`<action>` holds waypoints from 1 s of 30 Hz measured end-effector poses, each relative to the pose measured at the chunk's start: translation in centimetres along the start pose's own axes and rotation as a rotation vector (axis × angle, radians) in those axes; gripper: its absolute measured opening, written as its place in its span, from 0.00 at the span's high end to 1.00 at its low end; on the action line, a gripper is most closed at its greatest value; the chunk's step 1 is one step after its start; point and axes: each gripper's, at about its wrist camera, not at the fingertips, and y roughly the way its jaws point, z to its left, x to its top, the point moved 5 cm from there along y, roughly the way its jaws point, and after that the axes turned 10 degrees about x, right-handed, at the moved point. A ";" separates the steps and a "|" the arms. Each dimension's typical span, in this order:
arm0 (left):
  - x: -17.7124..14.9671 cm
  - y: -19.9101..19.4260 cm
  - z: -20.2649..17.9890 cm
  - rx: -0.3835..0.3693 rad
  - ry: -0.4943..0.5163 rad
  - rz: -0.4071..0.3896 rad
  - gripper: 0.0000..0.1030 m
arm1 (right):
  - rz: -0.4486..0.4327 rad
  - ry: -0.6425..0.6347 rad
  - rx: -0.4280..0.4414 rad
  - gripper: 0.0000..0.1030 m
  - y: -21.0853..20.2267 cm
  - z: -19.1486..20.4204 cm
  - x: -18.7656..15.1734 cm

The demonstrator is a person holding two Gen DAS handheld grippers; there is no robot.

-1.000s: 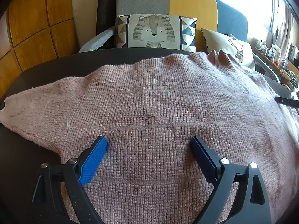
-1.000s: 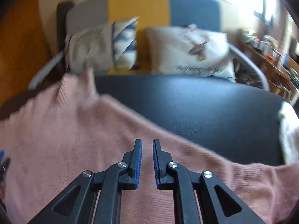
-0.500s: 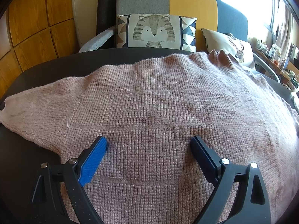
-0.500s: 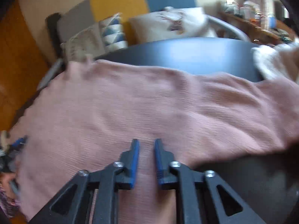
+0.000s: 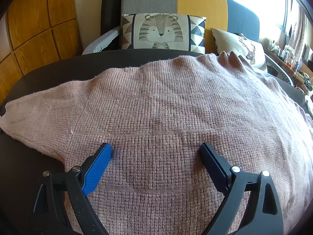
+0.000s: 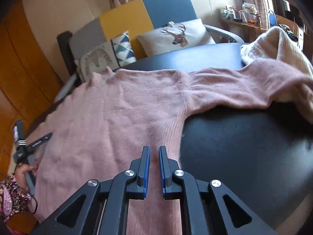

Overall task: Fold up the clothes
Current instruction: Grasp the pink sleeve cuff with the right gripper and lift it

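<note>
Sweater: a pink knitted sweater [image 5: 166, 117] lies spread flat on a dark round table [image 6: 244, 146], covering most of its near half.
Sweater direction: its collar [image 5: 230, 58] points away from the cameras toward the sofa; the hem is toward the person, so the body's long axis runs near to far.
Sleeves: one sleeve [image 5: 35, 117] reaches out to the left table edge; the other sleeve [image 6: 244, 84] stretches right, its end draped over a cream garment [image 6: 283, 45].
Left tongs [image 5: 155, 152]: fingers wide apart, resting on the lower body of the sweater, gripping nothing.
Right tongs [image 6: 154, 156]: over the sweater's right side edge below the armpit, a narrow gap between the blue pads, opening slightly; nothing is pinched between them.
Person: a hand [image 6: 25, 170] with a patterned sleeve holds the left tool's handle.
Background: a sofa with a tiger cushion [image 5: 162, 32] and a deer cushion [image 6: 176, 35].
</note>
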 end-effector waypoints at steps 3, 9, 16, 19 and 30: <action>0.1 0.1 0.0 -0.008 -0.002 0.004 0.09 | 0.036 0.026 -0.051 0.99 0.3 -1.5 -1.6; -0.7 -0.1 0.2 -0.003 0.002 -0.003 0.09 | 0.026 0.033 -0.071 0.98 -0.4 -1.9 -1.2; -0.7 -0.2 0.2 -0.008 -0.001 -0.002 0.09 | 0.000 0.057 -0.063 0.94 2.5 -2.0 2.9; -0.6 -0.2 0.1 -0.009 -0.001 -0.003 0.09 | 0.019 0.027 -0.123 0.99 3.8 -3.3 3.0; -0.2 0.0 -0.1 -0.008 0.000 -0.003 0.08 | -0.190 0.229 -0.123 0.78 -3.5 -8.8 5.8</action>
